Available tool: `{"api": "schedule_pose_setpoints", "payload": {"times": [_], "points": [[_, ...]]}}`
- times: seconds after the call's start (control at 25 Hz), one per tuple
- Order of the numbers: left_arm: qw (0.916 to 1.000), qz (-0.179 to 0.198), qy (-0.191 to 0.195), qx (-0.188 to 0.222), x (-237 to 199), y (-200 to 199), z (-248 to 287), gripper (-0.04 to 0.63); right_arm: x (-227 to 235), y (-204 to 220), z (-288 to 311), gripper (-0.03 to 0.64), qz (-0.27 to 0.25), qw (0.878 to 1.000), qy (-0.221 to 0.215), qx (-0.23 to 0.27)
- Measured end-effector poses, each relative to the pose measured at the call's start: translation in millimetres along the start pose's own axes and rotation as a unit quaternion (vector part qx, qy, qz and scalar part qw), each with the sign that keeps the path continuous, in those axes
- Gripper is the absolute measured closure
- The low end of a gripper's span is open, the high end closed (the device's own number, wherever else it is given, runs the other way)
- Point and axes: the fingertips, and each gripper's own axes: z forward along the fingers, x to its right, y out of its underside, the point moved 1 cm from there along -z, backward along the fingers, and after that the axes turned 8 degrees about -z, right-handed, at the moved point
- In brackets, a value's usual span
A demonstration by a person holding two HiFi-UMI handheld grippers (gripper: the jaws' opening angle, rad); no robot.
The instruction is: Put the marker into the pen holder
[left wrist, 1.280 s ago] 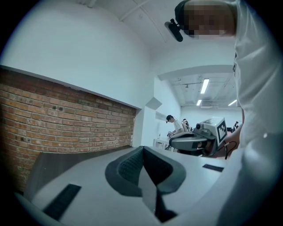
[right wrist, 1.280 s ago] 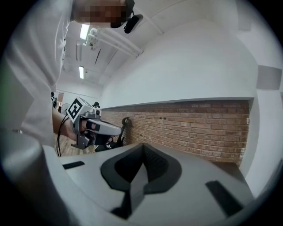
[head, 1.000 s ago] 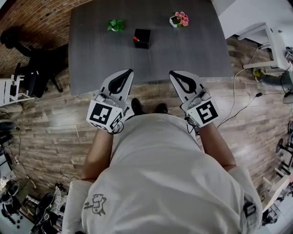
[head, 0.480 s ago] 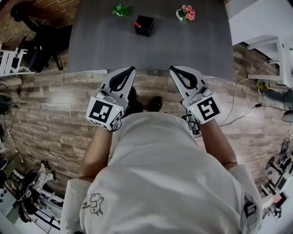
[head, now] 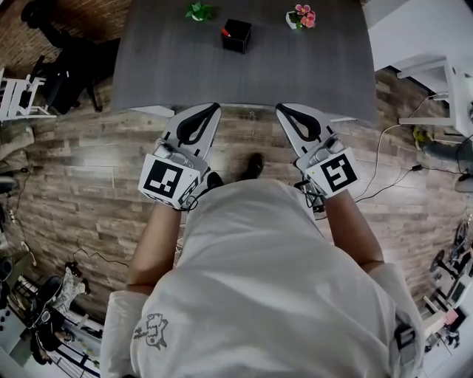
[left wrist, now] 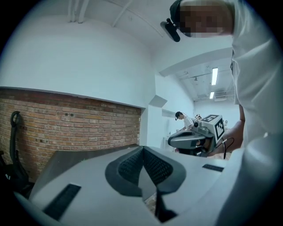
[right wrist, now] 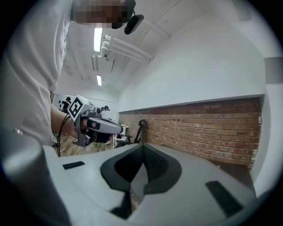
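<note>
In the head view a black square pen holder stands at the far middle of the dark grey table. A red marker shows at its left rim; whether it is inside or beside it I cannot tell. My left gripper and right gripper are held side by side at the table's near edge, far short of the holder, both shut and empty. The left gripper view shows its jaws pressed together, with the right gripper off to the side. The right gripper view shows the same.
A small green plant and a pot of pink flowers stand at the table's far edge. A black chair sits left of the table, white furniture and floor cables to the right. A brick wall runs behind.
The table and pen holder have slid toward the top of the head view. The gripper tips, which overlapped the table's front before, now sit just at its near edge. Both stay shut.
</note>
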Motion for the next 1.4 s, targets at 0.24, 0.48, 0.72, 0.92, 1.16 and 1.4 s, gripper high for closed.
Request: {"api": "schedule_pose_setpoints", "payload": {"times": [0.24, 0.48, 0.72, 0.92, 1.16, 1.4], "points": [[0.9999, 0.002, 0.017, 0.002, 4.4, 1.6, -42.9, 0.584, -38.4, -9.6, 3.3, 0.612, -0.006, 1.000, 0.016, -0.004], [0.9994, 0.004, 0.034, 0.004, 5.5, 6.0, -96.4, 0.584, -90.6, -29.8, 5.6, 0.612, -0.016, 0.999, 0.033, -0.005], [0.9988, 0.004, 0.049, 0.010, 8.7, 12.9, -145.6, 0.584, -142.4, -37.4, 6.4, 0.612, -0.024, 0.999, 0.041, -0.020], [0.9984, 0.004, 0.054, 0.018, 6.5, 14.5, -175.0, 0.584, -176.3, -51.0, 10.7, 0.612, -0.006, 0.999, 0.047, -0.012], [0.9979, 0.007, 0.060, 0.022, 1.3, 18.8, -199.4, 0.584, -205.8, -59.1, 15.2, 0.612, -0.009, 0.999, 0.051, -0.004], [0.9978, 0.007, 0.063, 0.022, 3.1, 19.4, -202.4, 0.584, -209.0, -62.9, 11.8, 0.612, -0.013, 0.998, 0.054, -0.006]]}}
